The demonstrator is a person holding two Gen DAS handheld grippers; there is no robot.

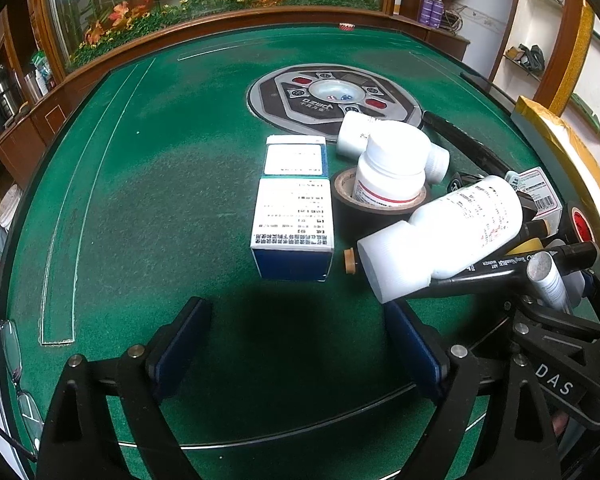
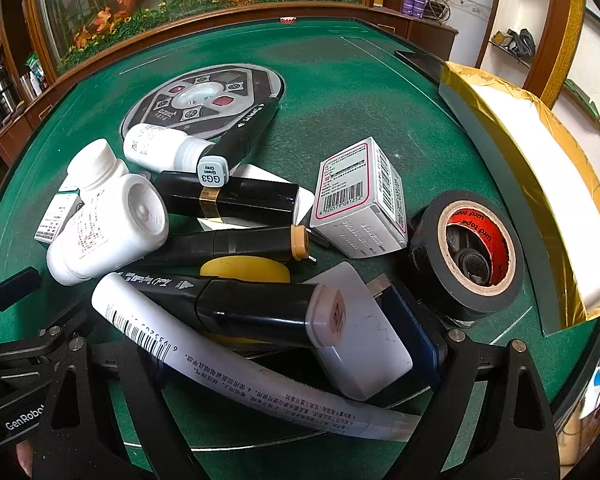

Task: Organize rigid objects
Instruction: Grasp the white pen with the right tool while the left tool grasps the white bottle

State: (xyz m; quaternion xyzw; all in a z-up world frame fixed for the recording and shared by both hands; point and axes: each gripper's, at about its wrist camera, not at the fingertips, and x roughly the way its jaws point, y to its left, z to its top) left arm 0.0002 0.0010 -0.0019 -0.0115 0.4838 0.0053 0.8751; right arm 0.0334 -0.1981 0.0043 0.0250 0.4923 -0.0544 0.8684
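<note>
A blue-and-white medicine box point(image 1: 292, 216) lies on the green table ahead of my left gripper point(image 1: 300, 344), which is open and holds nothing. To its right a white bottle point(image 1: 392, 172) stands on a black tape roll point(image 1: 376, 210), and a larger white bottle point(image 1: 440, 236) lies on markers. My right gripper point(image 2: 284, 344) is open at the near edge of a pile. A white tube point(image 2: 260, 372), a black marker point(image 2: 256, 308) and a flat white case point(image 2: 364, 344) lie across its fingers. Only its right pad point(image 2: 412, 328) shows. A barcoded box point(image 2: 360, 200) and a second tape roll point(image 2: 468, 256) sit beyond.
A gold-taped open box point(image 2: 540, 184) stands at the table's right edge. A round control panel point(image 1: 332, 100) is set into the table centre. The green felt point(image 1: 160, 200) left of the medicine box is bare. Glasses point(image 1: 16, 360) lie at the near left edge.
</note>
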